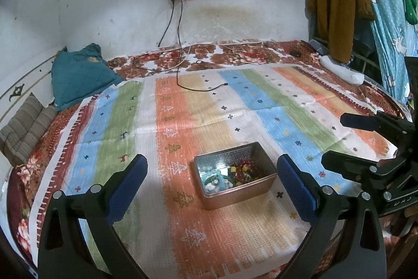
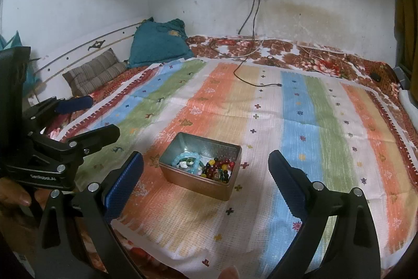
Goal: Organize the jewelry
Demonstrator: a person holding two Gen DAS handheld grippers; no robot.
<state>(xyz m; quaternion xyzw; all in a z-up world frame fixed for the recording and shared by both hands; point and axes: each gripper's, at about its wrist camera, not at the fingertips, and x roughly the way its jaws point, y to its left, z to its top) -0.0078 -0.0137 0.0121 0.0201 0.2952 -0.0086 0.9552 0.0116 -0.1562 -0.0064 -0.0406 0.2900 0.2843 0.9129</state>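
1 metal tin [image 2: 198, 182], 1 light-blue bead bracelet [image 2: 186, 161] inside. 2 cushions: teal [image 2: 159, 45], striped [image 2: 96, 72]. Loose beads [image 2: 218, 169] too small to count.

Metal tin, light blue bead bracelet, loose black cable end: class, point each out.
Metal tin [image 2: 193, 185]: right wrist view, front wall.
Light blue bead bracelet [image 2: 180, 157]: right wrist view, left beads.
Black cable end [image 1: 225, 84]: left wrist view, plug tip.

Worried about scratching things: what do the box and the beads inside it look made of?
The box looks like thin metal tin: shiny reflective inner walls, coppery outside. The beads look like glossy glass or plastic, judging by their sheen; which one is unclear.
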